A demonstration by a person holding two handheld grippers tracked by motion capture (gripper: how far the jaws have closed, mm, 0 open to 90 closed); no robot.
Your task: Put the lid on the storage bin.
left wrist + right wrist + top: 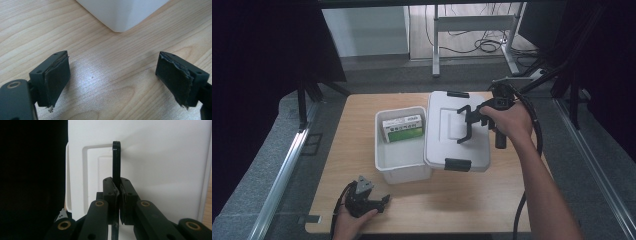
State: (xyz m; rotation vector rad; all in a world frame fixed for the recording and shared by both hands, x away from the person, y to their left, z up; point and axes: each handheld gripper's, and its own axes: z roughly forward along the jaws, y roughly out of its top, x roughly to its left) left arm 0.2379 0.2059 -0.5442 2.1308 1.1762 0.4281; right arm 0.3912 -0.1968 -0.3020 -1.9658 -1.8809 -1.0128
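Down front, our left gripper (371,201) is resting on the table (492,200), jaws spread wide and empty, near the bin (401,160). Our right gripper (118,195) is pinching the lid's black handle (116,162); the lid (437,145) is lying beside the bin, a green box (402,129) inside. We're judging a level, slow lift is needed.

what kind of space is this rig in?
Likely a lab or data-collection booth, not a home: a wooden table fenced by dark curtains, aluminium rails alongside, and behind it a desk frame with loose cables on the floor.
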